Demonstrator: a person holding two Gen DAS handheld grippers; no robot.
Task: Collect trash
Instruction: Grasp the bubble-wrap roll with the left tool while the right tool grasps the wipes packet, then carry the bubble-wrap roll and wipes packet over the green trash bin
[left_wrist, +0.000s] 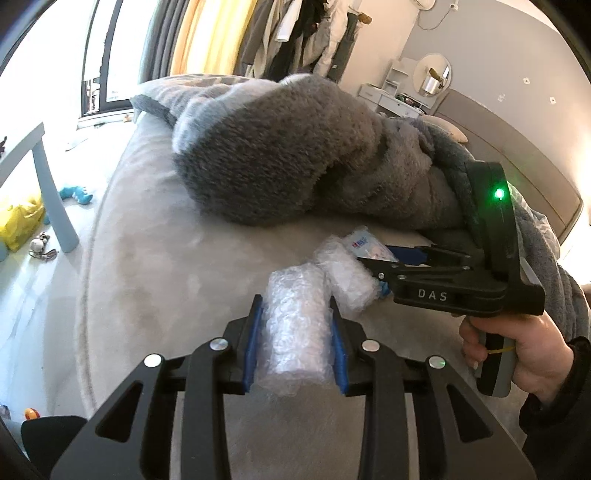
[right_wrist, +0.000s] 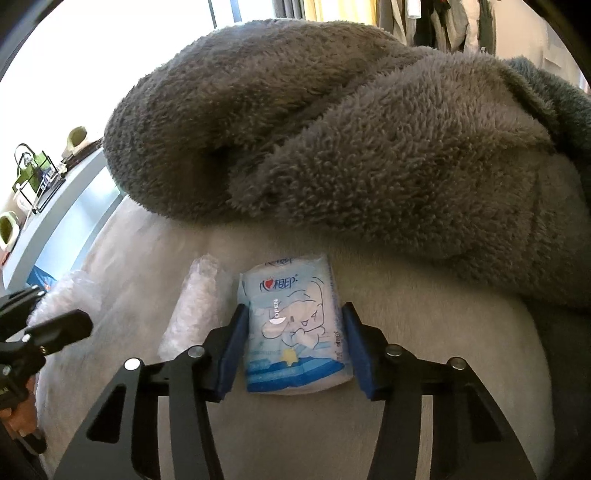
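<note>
grey fleece blanket (right_wrist: 332, 129) | pale bed (left_wrist: 147, 258) | blue toy (left_wrist: 75, 194) on floor

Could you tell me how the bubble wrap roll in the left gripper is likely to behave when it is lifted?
The bubble wrap roll looks air-filled, so probably very light and squashy; the left gripper already pinches it between its blue pads. Its clear plastic may be a little slippery. Being cylindrical, it could roll on the bed if dropped.

Black claw (left_wrist: 295, 343), blue pads (left_wrist: 255, 347), silver screws, dark sleeve (left_wrist: 565, 417)
</note>
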